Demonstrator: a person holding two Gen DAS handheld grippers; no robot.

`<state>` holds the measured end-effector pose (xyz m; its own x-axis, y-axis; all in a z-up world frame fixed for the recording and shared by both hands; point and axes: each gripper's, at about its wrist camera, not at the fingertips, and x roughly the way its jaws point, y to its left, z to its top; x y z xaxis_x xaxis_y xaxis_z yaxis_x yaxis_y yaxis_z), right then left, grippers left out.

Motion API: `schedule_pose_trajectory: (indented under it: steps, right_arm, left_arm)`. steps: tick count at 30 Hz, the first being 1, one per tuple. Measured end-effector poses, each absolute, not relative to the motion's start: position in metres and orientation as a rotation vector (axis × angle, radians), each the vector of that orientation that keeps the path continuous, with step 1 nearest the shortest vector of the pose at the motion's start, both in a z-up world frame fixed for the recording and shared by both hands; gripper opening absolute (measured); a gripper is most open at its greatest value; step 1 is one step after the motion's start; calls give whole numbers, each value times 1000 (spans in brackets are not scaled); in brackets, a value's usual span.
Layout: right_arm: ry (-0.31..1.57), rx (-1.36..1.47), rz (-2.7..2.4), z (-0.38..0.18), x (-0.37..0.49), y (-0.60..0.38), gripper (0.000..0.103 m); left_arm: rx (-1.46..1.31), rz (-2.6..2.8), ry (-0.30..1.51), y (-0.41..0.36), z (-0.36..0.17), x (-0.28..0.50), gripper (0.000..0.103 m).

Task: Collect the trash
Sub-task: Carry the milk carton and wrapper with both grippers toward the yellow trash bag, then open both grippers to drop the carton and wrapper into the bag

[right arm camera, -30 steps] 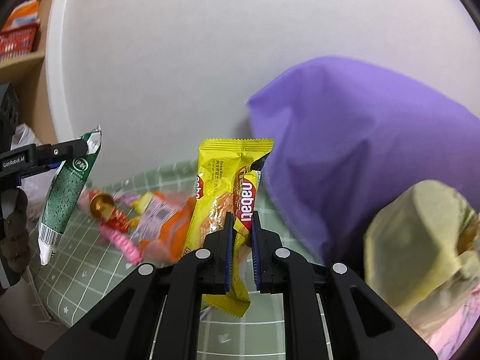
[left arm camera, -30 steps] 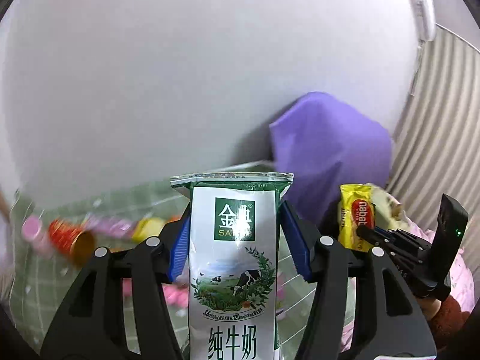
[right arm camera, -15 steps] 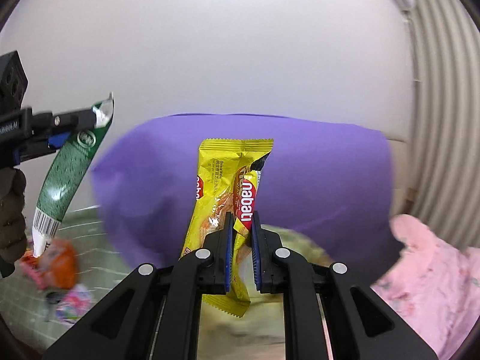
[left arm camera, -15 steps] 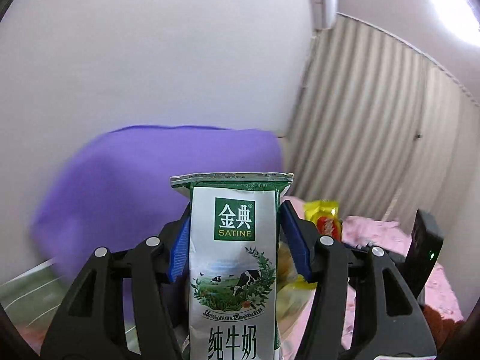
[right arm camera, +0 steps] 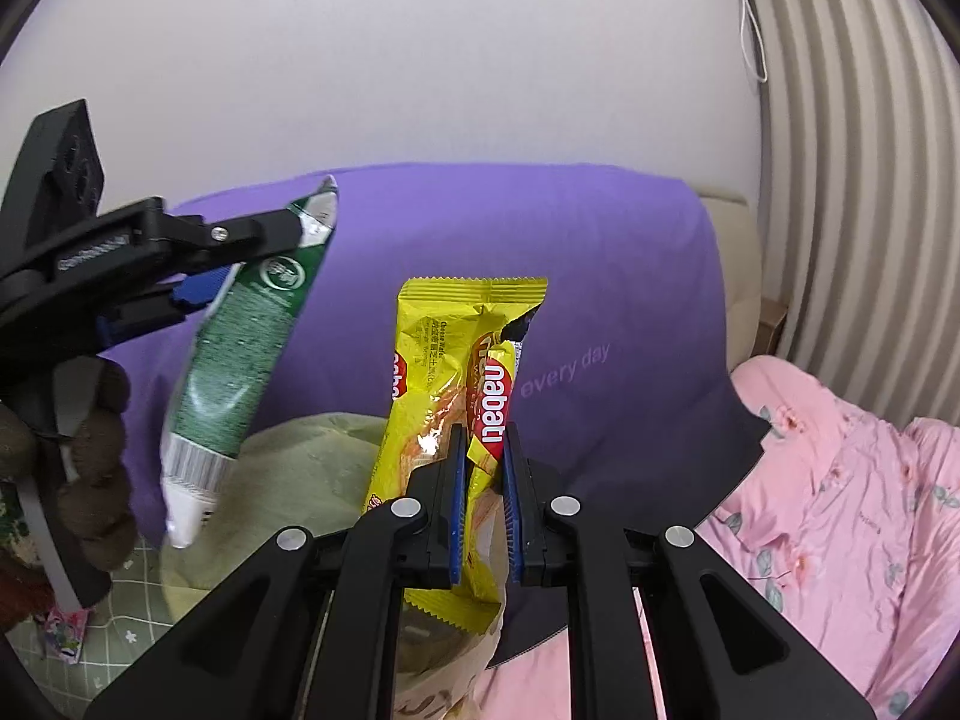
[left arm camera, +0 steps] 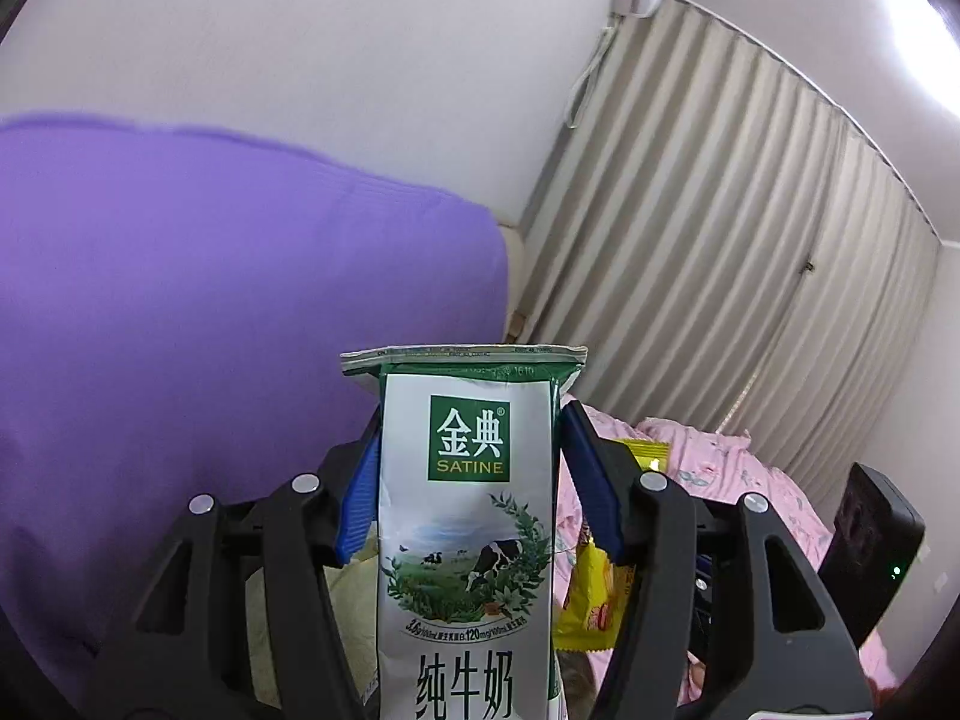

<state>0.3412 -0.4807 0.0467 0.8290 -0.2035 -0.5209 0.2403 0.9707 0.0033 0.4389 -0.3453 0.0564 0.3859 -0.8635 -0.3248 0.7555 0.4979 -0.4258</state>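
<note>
My left gripper (left arm camera: 471, 450) is shut on a green and white milk carton (left arm camera: 465, 516), its blue pads pressing the carton's two sides. The right wrist view shows that same carton (right arm camera: 240, 354) hanging from the left gripper (right arm camera: 282, 240) at the left. My right gripper (right arm camera: 485, 450) is shut on a yellow wafer wrapper (right arm camera: 456, 372), which stands up between its pads. In the left wrist view the yellow wrapper (left arm camera: 591, 588) shows low on the right, behind my right finger.
A large purple pillow (right arm camera: 600, 312) leans on the white wall ahead. A pale green cushion (right arm camera: 300, 468) lies below it. Pink floral bedding (right arm camera: 840, 510) fills the right, with striped curtains (left arm camera: 750, 270) behind. A gloved hand (right arm camera: 90, 468) holds the left gripper. A green checked sheet (right arm camera: 120, 630) sits lower left.
Both grippers have swung to the right with their loads. The green sheet with its scattered wrappers has slid out of view; pillow, curtains and pink bedding now fill the frames.
</note>
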Motion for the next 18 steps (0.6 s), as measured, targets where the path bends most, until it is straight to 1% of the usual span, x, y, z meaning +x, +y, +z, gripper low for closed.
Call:
schedule_pose_trajectory:
  steps: [5, 9, 13, 18]
  right_arm:
    - [582, 106, -185, 27, 357, -486, 12]
    - [609, 116, -155, 16, 358, -473, 12]
    - [624, 129, -135, 10, 356, -462, 12]
    - [655, 136, -132, 3, 353, -450, 12]
  left_arm:
    - [-191, -1010, 656, -339, 35, 443, 54]
    - [-181, -971, 656, -321, 28, 436, 54]
    - [-194, -966, 695, -305, 23, 434, 54]
    - [-168, -971, 712, -291, 25, 428, 54]
